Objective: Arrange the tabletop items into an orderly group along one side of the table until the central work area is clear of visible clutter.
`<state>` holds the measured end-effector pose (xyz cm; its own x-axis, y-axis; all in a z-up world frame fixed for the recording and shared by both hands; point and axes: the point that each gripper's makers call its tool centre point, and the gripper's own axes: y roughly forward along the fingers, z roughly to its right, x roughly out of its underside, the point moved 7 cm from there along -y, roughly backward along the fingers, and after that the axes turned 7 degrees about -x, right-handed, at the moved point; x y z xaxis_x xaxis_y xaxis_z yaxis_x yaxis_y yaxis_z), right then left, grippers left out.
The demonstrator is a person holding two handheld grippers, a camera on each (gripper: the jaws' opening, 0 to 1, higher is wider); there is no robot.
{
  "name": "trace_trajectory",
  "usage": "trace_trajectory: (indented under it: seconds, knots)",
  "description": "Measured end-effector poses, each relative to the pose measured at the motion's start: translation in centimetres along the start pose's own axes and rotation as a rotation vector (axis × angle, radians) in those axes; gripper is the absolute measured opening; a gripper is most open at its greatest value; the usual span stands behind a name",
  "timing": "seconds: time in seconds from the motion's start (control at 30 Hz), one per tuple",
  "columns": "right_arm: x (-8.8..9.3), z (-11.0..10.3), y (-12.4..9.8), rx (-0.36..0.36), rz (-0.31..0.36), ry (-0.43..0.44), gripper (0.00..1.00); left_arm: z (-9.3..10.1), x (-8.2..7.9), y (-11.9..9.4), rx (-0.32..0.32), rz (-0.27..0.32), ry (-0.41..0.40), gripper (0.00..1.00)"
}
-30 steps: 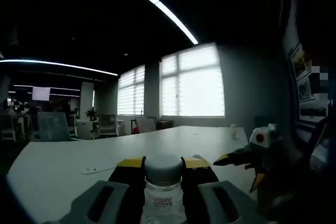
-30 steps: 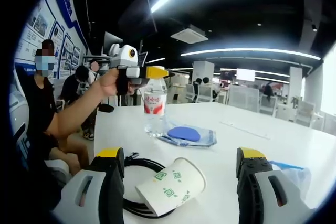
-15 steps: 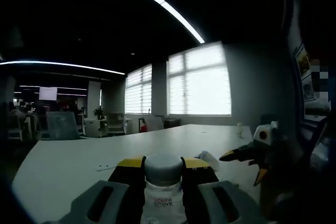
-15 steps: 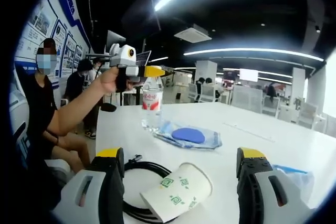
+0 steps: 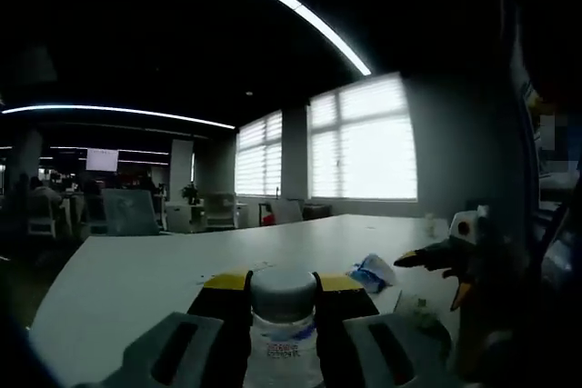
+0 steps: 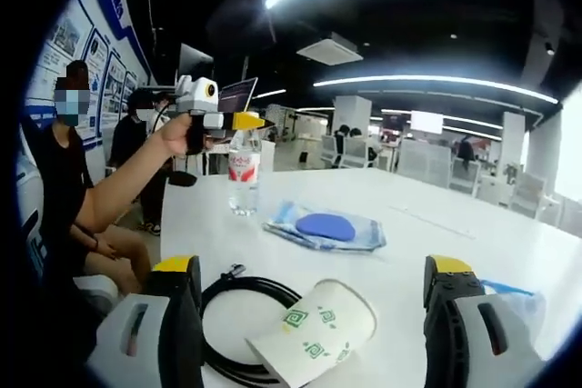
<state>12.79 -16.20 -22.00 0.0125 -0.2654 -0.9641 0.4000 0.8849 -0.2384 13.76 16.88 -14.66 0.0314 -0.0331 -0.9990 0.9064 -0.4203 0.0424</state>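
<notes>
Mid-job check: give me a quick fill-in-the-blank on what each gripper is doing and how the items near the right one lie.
1. The left gripper is shut on the water ____.
2. The paper cup lies on its ____.
3. Under the paper cup lies a coiled black ____.
4. The right gripper has its jaws ____.

Missing words: bottle; side; cable; open
</notes>
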Motion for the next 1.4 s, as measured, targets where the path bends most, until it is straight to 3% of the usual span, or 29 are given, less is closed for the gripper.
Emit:
trace_trajectory:
  seconds: [0.17, 0.57, 1.23, 1.4]
  knots:
    - [0.7, -0.4, -0.1, 0.007, -0.038, -0.001, 1.0, -1.1, 0.6, -0.7, -0.025, -0.002, -0.004, 0.23]
    - [0.9, -0.4, -0.4, 0.024, -0.049, 0.0, 1.0, -1.9, 2.7, -1.2, -0.042, -0.015, -0.037, 0.23]
    - [0.5, 0.2, -0.4, 0.03, -0.067, -0.018, 1.0, -1.1, 2.7, -1.5, -0.028, -0.001, 0.012, 0.24]
    - [0.4, 0.8, -0.5, 0.034, -0.074, -0.019, 1.0, -1.0, 2.3, -1.6, -0.056, -0.022, 0.075, 0.24]
